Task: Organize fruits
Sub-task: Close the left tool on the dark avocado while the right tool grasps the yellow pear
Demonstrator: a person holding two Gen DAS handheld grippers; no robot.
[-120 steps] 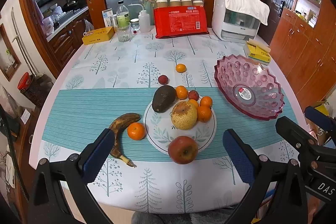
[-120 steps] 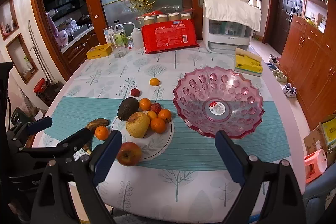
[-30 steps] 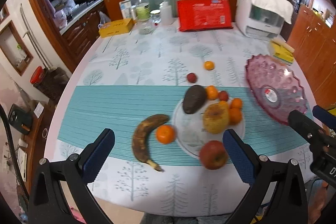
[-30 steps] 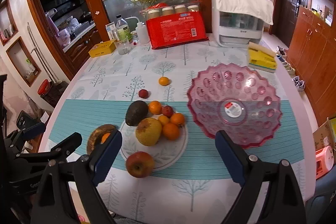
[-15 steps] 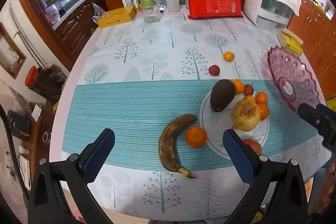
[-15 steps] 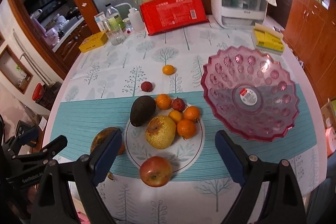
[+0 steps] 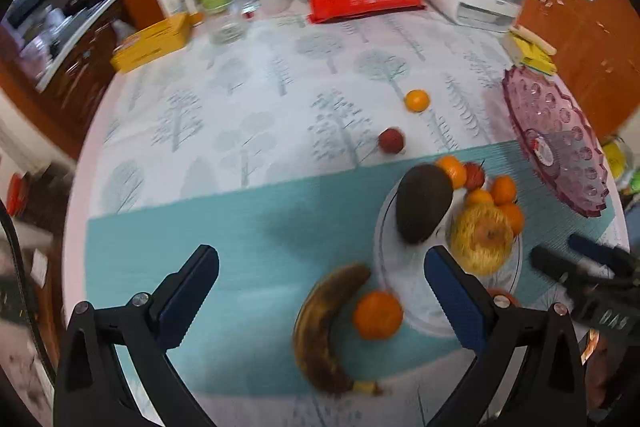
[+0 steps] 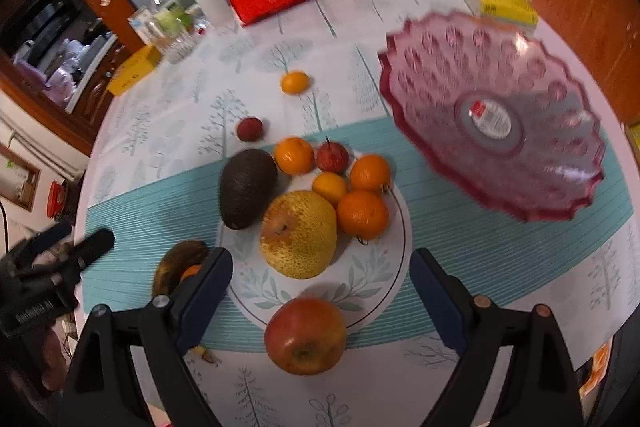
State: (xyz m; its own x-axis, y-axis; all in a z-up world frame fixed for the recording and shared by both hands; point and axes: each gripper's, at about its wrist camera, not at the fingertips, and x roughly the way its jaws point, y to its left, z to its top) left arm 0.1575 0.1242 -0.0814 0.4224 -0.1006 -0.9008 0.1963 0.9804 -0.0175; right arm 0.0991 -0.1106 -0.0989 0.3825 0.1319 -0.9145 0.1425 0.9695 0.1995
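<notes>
1. The left gripper is spread wide and grips nothing, above the desk's teal striped mat.
2. Between its fingers lie a browned, overripe banana and, touching it at 3 o'clock, a small orange tangerine.
3. The round white leaf-print plate carries a dark avocado, a yellow pear and several tangerines.
4. The right gripper is spread too, with a red apple on the plate's 6 o'clock rim between its fingers.
5. A pink scalloped glass bowl sits at the plate's 2 o'clock.
</notes>
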